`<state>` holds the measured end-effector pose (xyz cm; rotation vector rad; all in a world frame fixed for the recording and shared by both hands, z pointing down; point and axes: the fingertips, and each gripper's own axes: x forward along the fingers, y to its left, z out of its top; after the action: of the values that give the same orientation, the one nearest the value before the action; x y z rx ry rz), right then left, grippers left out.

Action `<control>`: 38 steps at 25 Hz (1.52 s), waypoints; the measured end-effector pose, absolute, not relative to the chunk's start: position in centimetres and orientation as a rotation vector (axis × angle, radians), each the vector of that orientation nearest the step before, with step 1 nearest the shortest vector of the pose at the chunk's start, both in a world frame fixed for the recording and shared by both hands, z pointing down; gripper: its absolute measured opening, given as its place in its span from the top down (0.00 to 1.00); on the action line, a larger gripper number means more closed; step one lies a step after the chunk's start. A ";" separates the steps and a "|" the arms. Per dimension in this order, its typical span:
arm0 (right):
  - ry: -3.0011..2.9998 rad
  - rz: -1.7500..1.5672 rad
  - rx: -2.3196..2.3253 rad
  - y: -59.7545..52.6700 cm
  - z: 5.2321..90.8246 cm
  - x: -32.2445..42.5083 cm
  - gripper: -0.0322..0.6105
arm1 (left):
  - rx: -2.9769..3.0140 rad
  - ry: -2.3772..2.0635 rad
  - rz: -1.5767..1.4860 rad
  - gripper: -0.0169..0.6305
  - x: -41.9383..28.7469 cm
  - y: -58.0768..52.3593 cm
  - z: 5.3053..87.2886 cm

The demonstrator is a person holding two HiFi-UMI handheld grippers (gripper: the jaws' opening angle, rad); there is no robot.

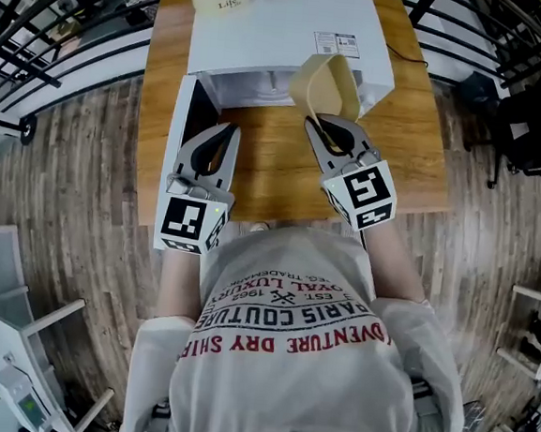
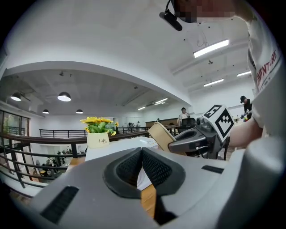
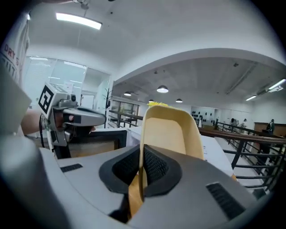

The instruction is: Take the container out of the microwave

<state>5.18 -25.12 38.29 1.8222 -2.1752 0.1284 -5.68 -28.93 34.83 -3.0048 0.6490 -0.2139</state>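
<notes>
Tilted beige container [image 1: 328,91] aloft just outside white, open-doored microwave [image 1: 287,28]

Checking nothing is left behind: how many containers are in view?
1: a beige container, its rim clamped in the right gripper, held before the open microwave. The cavity's inside is mostly hidden.

Grey left gripper [image 1: 228,133], right gripper [image 1: 317,123]; white printed T-shirt [image 1: 285,372].

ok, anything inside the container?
The container looks empty: only its bare beige inner wall shows. Its lower part is covered by the right gripper, shut on its side wall.
</notes>
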 end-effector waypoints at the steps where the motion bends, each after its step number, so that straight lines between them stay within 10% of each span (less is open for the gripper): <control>1: -2.169 0.107 1.866 -25.0 37.6 5.5 0.90 | -3.003 0.639 -0.209 0.95 -5.6 -29.0 34.6; 38: -2.001 -0.072 2.183 -24.1 34.6 11.3 0.90 | -3.016 0.626 -0.156 0.95 -2.1 -29.2 33.5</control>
<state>11.27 -24.08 34.65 2.1828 -2.0012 -0.0721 -2.15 -29.23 33.47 -3.0162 0.6264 -0.1562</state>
